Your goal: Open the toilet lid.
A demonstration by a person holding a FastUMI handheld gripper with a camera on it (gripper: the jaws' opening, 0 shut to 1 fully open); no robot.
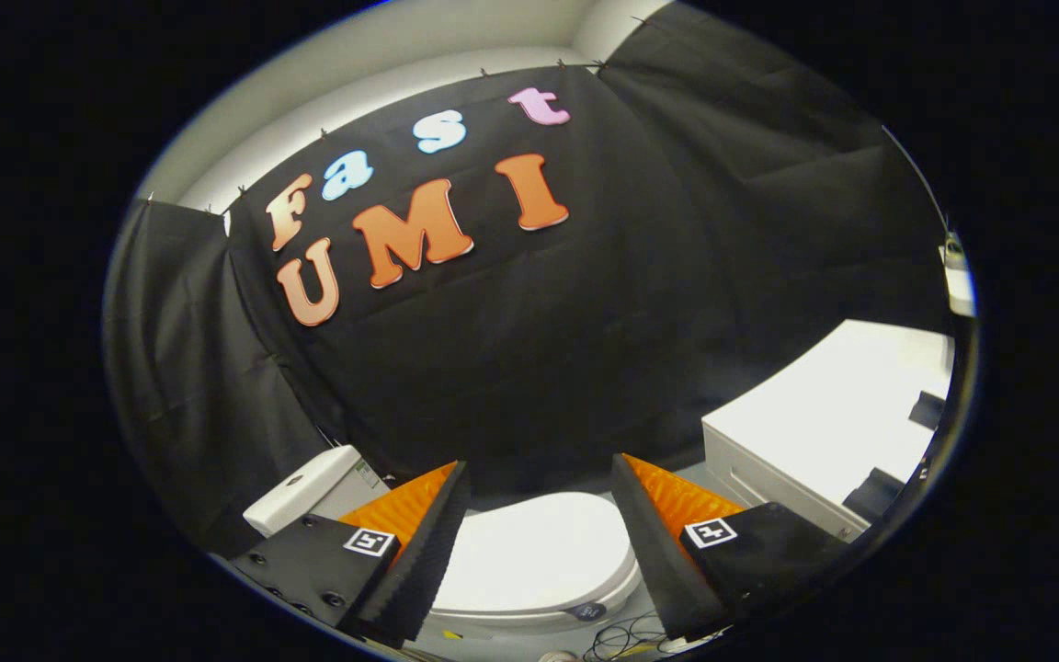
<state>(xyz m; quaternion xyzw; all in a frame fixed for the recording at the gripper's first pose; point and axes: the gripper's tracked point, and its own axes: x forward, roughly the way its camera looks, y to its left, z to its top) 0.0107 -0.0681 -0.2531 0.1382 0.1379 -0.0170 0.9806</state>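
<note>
Toilet lid [543,552] closed, beyond parted fingers [442,496], untouched.

Toilet lid [539,552] below claw [539,478]; cabinet [824,414] right

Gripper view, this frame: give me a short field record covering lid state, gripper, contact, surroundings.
lid: toilet lid down, closed on the bowl
gripper: gripper open, fingers spread apart
contact: none; lid lies beyond and between the fingers
tank: toilet tank beyond the lid
right side: white cabinet beside the toilet
floor: cables near the toilet's front
backdrop: black cloth wall
task progress: not begun
</note>
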